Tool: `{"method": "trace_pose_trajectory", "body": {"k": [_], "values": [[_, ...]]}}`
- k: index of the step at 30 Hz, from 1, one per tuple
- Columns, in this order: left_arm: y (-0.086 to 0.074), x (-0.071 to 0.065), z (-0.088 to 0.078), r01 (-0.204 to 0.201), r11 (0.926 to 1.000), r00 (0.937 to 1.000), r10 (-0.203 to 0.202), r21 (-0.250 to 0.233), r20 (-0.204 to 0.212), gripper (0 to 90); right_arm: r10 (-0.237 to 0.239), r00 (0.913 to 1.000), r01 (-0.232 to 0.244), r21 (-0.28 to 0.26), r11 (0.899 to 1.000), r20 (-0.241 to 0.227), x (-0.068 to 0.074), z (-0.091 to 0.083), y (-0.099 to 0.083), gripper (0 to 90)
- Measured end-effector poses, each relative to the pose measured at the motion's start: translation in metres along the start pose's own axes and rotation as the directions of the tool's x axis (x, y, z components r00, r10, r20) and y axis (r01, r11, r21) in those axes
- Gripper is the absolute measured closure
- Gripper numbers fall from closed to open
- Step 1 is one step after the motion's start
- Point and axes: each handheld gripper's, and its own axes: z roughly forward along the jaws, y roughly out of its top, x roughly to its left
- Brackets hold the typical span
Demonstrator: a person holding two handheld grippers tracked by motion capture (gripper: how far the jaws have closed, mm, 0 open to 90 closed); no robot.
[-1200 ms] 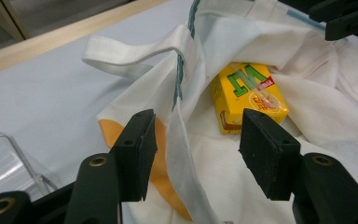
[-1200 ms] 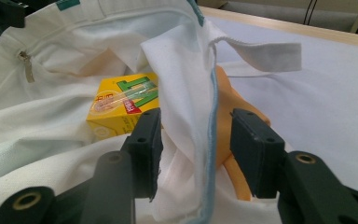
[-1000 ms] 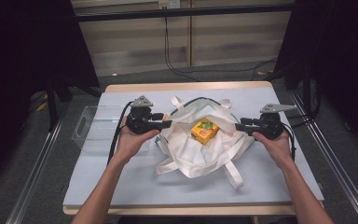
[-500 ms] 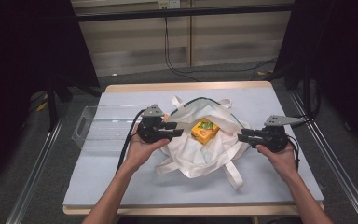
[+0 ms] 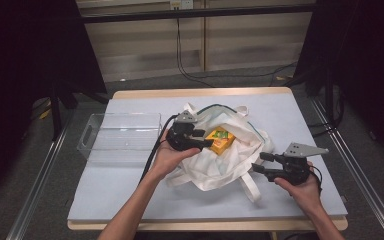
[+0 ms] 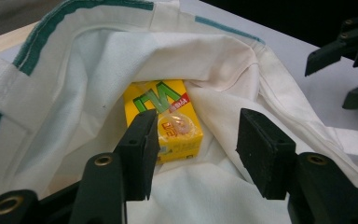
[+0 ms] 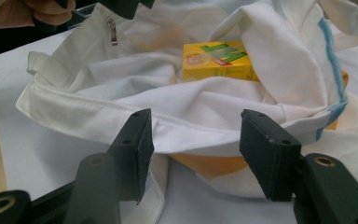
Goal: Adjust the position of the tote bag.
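A white cloth tote bag (image 5: 230, 160) with a teal-trimmed rim lies open in the middle of the table, and a yellow drink carton (image 5: 220, 140) lies inside it. My left gripper (image 5: 206, 141) reaches over the bag's left rim. Its jaws have just been opening and stand open, with the carton (image 6: 168, 121) lying beyond them on the cloth (image 6: 74, 93), untouched. My right gripper (image 5: 258, 163) is at the bag's near right side, off the cloth. Its jaws have also just been opening and stand open, with nothing between them. They face the bag's rim (image 7: 191, 112) and the carton (image 7: 216, 60).
A clear plastic bin (image 5: 120, 137) stands left of the bag. A bag strap (image 5: 250, 186) trails toward the table's front edge near my right gripper. The blue-grey table mat (image 5: 130, 195) is bare at the near left. Cables hang behind the table.
My left gripper has moved right, over the bag's mouth toward the carton. My right gripper has drawn back toward the near right, away from the bag's edge. Both jaws are wider.
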Motion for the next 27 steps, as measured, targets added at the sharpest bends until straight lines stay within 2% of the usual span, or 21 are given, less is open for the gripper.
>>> {"method": "trace_pose_trajectory", "body": {"k": [4, 5, 7, 8, 12, 14, 15, 16, 17, 19, 20, 24, 26, 27], "values": [[0.005, -0.007, 0.008, -0.023, 0.9997, 0.9996, 0.023, 0.003, -0.018, 44.5, 0.014, 0.9998, -0.014, -0.008, 1.0, -0.014, -0.001, 0.0, -0.002, 37.6], [0.005, -0.007, 0.009, -0.024, 0.9997, 0.9995, 0.024, 0.01, -0.021, 42.4, 0.022, 0.9997, -0.022, -0.015, 1.0, -0.009, -0.001, 0.0, -0.002, 33.8], [0.004, -0.007, 0.016, -0.019, 0.9996, 0.9995, 0.019, 0.02, -0.025, 40.3, 0.027, 0.9996, -0.027, -0.015, 1.0, -0.011, -0.001, 0.0, -0.004, 32.6], [0.004, -0.006, 0.017, -0.021, 0.9991, 0.9993, 0.022, 0.036, -0.031, 39.2, 0.015, 0.9998, -0.015, -0.015, 1.0, -0.01, 0.0, 0.0, -0.004, 32.2], [0.004, -0.006, 0.023, 0.011, 0.9982, 0.9981, -0.007, 0.059, -0.061, 35.5, 0.018, 0.9998, -0.018, -0.029, 0.999, -0.008, 0.001, -0.002, -0.005, 28.6], [0.006, -0.007, 0.025, 0.012, 0.9985, 0.9974, -0.008, 0.054, -0.072, 32.9, 0.01, 0.9999, -0.011, -0.033, 0.999, -0.014, 0.002, -0.002, -0.005, 27.5], [0.007, -0.006, 0.026, 0.01, 0.9982, 0.997, -0.005, 0.058, -0.077, 32.1, 0.011, 0.9998, -0.012, -0.034, 0.999, -0.016, 0.002, -0.002, -0.005, 27.0], [0.008, -0.005, 0.026, 0.002, 0.9966, 0.9965, 0.005, 0.083, -0.083, 30.2, 0.008, 0.9998, -0.009, -0.036, 0.999, -0.017, 0.002, -0.002, -0.004, 26.8], [0.009, -0.004, 0.028, 0.006, 0.9968, 0.9971, 0.0, 0.08, -0.076, 29.2, 0.006, 0.9998, -0.007, -0.038, 0.999, -0.016, 0.002, -0.002, -0.004, 26.8], [0.011, -0.002, 0.032, 0.002, 0.9945, 0.9955, 0.008, 0.105, -0.094, 29.1, 0.002, 0.9999, -0.003, -0.042, 0.999, -0.016, 0.002, -0.003, -0.004, 26.7], [0.012, -0.002, 0.034, 0.002, 0.9943, 0.9958, 0.008, 0.107, -0.091, 28.6, 0.002, 0.9999, -0.003, -0.038, 0.999, -0.016, 0.003, -0.003, -0.004, 26.6], [0.015, 0.002, 0.045, 0.006, 0.9858, 0.9968, 0.007, 0.168, -0.079, 27.0, 0.001, 0.9997, -0.002, -0.032, 0.999, -0.025, 0.004, -0.002, -0.004, 26.7], [0.015, 0.003, 0.048, -0.018, 0.98, 0.9957, 0.036, 0.198, -0.086, 26.8, 0.0, 0.9996, -0.001, -0.031, 1.0, -0.03, 0.004, -0.002, -0.004, 26.7], [0.014, 0.004, 0.051, -0.004, 0.9797, 0.9962, 0.022, 0.2, -0.084, 26.3, 0.001, 0.9995, -0.002, -0.031, 1.0, -0.033, 0.004, -0.002, -0.005, 26.7]]}}
